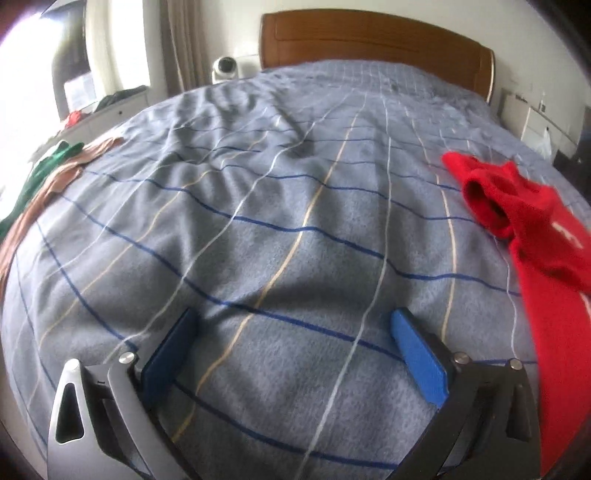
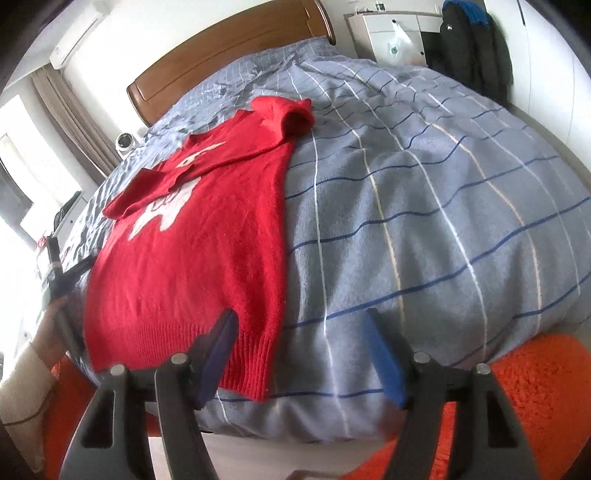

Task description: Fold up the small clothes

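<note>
A small red knit sweater [image 2: 184, 258] with a white pattern lies flat on the grey-blue checked bedspread [image 2: 424, 206], one sleeve folded across its chest and the neck bunched at the far end. It also shows at the right edge of the left wrist view [image 1: 532, 229]. My right gripper [image 2: 301, 321] is open and empty, its left finger [image 2: 221, 347] just over the sweater's ribbed hem corner. My left gripper [image 1: 295, 321] is open and empty over bare bedspread [image 1: 258, 221], left of the sweater.
Green and brown garments [image 1: 48, 173] lie at the bed's left edge. A wooden headboard [image 1: 369, 40] and a white camera [image 1: 223, 68] stand at the far end. An orange rug [image 2: 535, 387] lies by the bed's near edge. A white cabinet [image 2: 391, 33] and dark jackets [image 2: 476, 44] stand at the back right.
</note>
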Demonstrator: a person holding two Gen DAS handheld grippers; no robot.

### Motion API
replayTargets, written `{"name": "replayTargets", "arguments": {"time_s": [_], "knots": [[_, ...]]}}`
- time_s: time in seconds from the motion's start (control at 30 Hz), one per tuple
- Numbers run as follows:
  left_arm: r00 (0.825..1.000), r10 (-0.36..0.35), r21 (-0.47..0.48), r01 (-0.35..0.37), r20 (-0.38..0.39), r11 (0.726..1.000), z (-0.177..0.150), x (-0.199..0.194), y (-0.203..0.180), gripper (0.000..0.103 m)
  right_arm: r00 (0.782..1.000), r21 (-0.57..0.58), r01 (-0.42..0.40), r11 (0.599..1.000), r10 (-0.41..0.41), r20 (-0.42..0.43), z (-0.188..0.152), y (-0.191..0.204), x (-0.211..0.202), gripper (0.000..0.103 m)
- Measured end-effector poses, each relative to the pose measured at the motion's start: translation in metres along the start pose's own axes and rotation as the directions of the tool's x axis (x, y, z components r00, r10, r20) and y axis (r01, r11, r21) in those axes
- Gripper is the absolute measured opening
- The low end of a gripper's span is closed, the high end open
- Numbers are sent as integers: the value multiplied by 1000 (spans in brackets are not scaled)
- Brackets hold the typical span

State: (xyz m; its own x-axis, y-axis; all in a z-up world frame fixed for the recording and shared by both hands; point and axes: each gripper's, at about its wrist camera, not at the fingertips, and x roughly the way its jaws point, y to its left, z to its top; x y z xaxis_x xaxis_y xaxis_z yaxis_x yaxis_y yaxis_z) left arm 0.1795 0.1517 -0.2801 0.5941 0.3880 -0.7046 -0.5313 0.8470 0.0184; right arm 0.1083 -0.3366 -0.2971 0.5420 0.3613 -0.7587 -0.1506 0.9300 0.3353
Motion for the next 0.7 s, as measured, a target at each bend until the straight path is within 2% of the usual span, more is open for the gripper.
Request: {"name": "replayTargets", "arguments": {"time_s": [0.2, 0.47, 0.7], "knots": [[1000, 7, 4, -7, 21, 1000, -1, 0, -2, 103, 1000, -8, -12, 1000, 12, 5, 0, 2, -1, 69], [1000, 3, 1, -3, 18, 1000, -3, -1, -2, 103, 999, 15, -6, 1000, 6, 31, 1, -1, -7, 69], [1000, 3, 1, -3, 18, 1000, -2, -1, -1, 103, 1000, 1, 2, 1000, -2, 22, 3, 5, 0, 69]]}}
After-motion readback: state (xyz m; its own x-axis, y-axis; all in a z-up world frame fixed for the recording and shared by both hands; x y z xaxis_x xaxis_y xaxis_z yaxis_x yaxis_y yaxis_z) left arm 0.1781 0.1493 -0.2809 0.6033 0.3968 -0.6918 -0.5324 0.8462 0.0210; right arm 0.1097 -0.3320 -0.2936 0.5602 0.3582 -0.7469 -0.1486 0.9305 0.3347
